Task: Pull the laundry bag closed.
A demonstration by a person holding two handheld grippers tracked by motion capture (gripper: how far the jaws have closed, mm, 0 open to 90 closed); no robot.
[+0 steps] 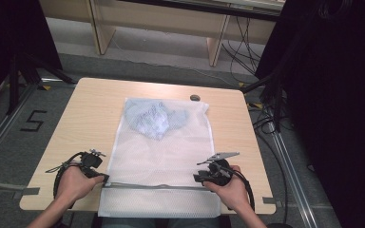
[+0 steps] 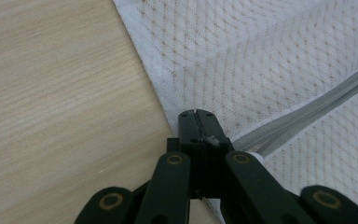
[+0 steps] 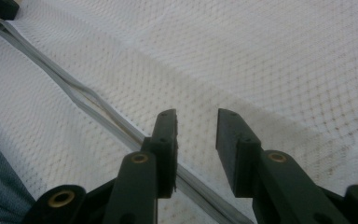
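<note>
while left fingers [image 2: 196,116] pinch its zipper [image 2: 307,109] end, right fingers [image 3: 196,128] gape above it.

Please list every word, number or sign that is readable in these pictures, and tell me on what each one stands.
"5": a large black numeral marked on the grey floor, left of the light wooden table.
No readable text on the white mesh laundry bag or the grippers.
</note>
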